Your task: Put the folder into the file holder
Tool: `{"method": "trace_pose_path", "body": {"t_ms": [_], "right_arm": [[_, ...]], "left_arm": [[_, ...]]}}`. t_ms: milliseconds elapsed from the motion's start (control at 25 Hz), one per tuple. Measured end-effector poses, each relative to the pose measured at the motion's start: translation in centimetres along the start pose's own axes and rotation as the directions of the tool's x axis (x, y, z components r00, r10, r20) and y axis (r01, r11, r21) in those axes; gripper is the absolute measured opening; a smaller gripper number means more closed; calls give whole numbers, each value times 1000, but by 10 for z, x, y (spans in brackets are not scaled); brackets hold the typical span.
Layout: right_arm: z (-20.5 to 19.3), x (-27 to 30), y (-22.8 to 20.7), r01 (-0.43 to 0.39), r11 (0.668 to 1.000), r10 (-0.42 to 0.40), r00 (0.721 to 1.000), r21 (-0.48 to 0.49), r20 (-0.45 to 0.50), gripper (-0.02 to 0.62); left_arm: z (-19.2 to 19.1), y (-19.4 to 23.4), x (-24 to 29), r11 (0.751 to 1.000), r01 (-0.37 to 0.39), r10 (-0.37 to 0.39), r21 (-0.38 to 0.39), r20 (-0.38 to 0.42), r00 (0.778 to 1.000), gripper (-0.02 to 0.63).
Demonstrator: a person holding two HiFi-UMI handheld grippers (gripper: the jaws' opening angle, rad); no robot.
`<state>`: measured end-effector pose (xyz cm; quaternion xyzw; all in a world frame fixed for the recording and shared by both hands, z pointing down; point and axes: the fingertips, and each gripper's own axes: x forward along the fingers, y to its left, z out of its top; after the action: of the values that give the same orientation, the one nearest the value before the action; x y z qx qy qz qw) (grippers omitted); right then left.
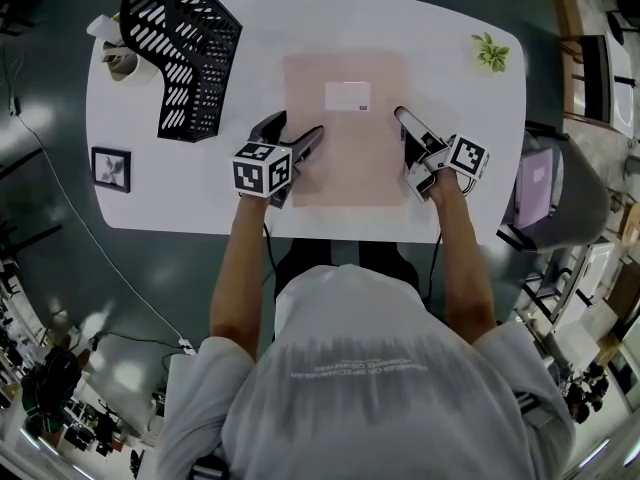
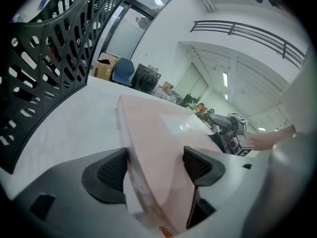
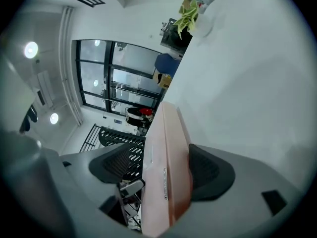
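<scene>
The folder [image 1: 345, 133] lies in the middle of the table [image 1: 460, 108]. The file holder [image 1: 185, 58] stands to its left, with a cup [image 1: 120, 61] further left and a picture frame [image 1: 110, 168] nearer the front edge. A plant [image 1: 491, 52] stands at the back right.

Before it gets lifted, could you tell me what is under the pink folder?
The white table shows all around the folder, which the left gripper and right gripper clamp. Anything directly beneath is covered.
</scene>
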<state>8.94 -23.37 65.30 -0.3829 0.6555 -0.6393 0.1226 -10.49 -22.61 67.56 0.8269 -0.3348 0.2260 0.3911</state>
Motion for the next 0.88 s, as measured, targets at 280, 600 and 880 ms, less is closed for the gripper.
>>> {"method": "trace_pose_path", "body": {"t_ms": [280,600,880], "right_arm": [[-1,1,-4,-32,995,31,999,99,19,382],[-18,4,3,-92,995,95,989,29,-116,374],[-32,6,6,-113,993,105,967,-22,-231,328]], "left_arm": [[2,3,-1,1000,-11,11,-5,23,1000,365],[0,-3,-3,999,30,-30,14,8,1000,367],[2,-2,-6,999,47,-47,6,20,999,367]]}}
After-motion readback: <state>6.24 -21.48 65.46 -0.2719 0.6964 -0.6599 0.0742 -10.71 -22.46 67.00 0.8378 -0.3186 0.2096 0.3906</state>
